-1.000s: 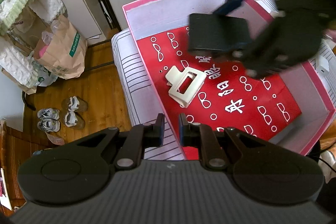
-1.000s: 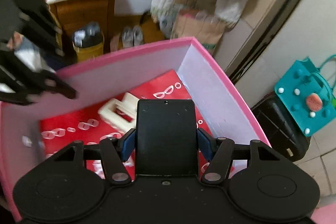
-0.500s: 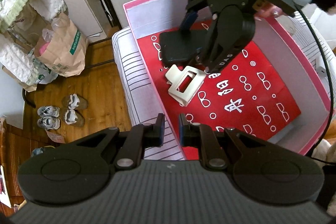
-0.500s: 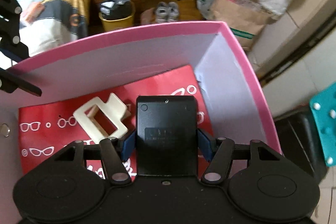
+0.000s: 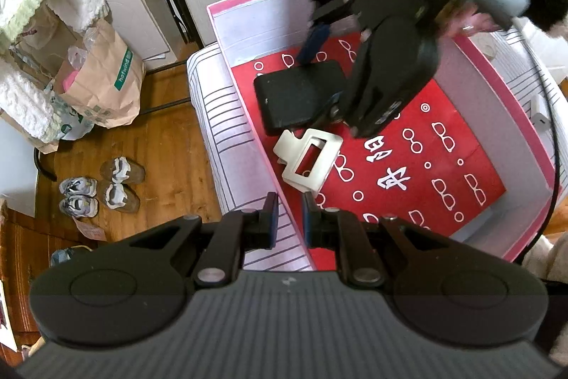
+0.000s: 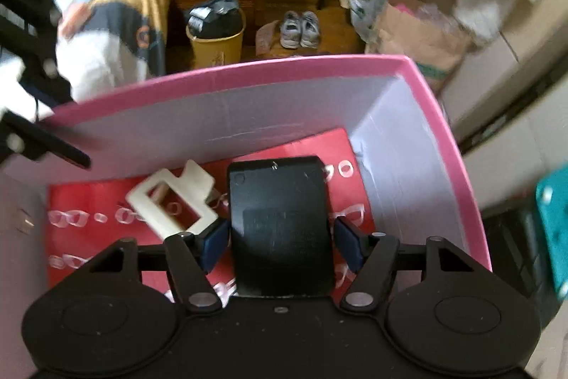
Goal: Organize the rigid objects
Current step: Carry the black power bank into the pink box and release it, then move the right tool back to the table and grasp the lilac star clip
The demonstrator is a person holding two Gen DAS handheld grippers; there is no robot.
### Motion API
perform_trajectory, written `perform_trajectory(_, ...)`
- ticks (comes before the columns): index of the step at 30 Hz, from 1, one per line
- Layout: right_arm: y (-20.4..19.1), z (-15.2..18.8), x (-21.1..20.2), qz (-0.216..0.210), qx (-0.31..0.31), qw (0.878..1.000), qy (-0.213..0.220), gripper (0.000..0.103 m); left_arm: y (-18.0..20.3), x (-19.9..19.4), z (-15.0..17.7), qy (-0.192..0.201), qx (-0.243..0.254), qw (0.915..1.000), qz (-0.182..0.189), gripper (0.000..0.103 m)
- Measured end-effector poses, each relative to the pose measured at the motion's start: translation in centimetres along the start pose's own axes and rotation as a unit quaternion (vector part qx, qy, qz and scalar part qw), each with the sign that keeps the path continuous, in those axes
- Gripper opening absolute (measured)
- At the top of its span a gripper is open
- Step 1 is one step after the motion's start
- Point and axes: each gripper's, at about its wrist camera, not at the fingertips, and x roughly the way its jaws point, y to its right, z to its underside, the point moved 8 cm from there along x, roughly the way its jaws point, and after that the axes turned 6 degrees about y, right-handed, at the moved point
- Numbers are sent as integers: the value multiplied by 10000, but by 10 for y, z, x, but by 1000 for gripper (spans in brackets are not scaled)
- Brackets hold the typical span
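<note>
The right hand-held gripper (image 6: pixel 282 238) has its jaws spread just wider than the black box (image 6: pixel 280 226), which lies flat on the red floor of the pink carton (image 6: pixel 248 73), so I judge the best move is a straight lift back without nudging it. The left hand-held gripper (image 5: pixel 287 215) is nearly closed, holding nothing, at the carton's near wall. Only its view shows the white hair clip (image 5: pixel 307 160) just beside the box (seemingly apart) and the whole floor.

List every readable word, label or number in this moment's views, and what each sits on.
"hotwind": green print on the brown paper bag on the floor.
White Chinese characters on the red liner of the pink box: visible, but I cannot read them reliably.
Label on the black device: too blurred to read.
Nothing else is legible.
</note>
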Motion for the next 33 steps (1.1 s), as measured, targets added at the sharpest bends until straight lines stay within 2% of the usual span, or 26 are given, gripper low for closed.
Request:
perform_trajectory(3, 11, 3, -28, 16, 905, 9956, 235, 73, 0, 0, 0, 20, 22, 10000, -17, 13)
perform_trajectory(5, 11, 10, -50, 15, 1231, 9916, 396, 73, 0, 1, 0, 23, 51, 10000, -30, 12)
perform_trajectory(10, -4, 39, -107, 520, 1458, 9849, 779, 75, -1, 0, 0, 48, 6, 10000, 7, 12)
perform_trajectory(14, -23, 63, -147, 1270, 1476, 9775, 815, 76, -1, 0, 2, 100, 20, 9999, 8, 13)
perform_trajectory(17, -39, 79, -172, 1583, 1541, 9716, 845, 77, 0, 0, 1, 126, 40, 9999, 47, 13)
perform_trajectory(19, -44, 93, -186, 1839, 1777, 9628, 875, 77, -1, 0, 1, 144, 24, 9998, 119, 13)
perform_trajectory(21, -46, 112, -199, 2148, 2139, 9477, 995, 85, -3, 0, 1, 174, 39, 9997, 175, 13)
perform_trajectory(24, -49, 146, -215, 2656, 2740, 9148, 1321, 88, -3, 1, 1, 192, 82, 9996, 180, 13)
perform_trajectory(29, -54, 197, -210, 2785, 3469, 8823, 1537, 88, -3, 1, 2, 253, 113, 9994, 188, 13)
perform_trajectory(31, -58, 211, -200, 2661, 3593, 8796, 1627, 87, -3, 1, 2, 267, 77, 9994, 186, 13)
perform_trajectory(33, -60, 221, -188, 2492, 3651, 8821, 1631, 86, -3, 1, 3, 295, 70, 9994, 158, 13)
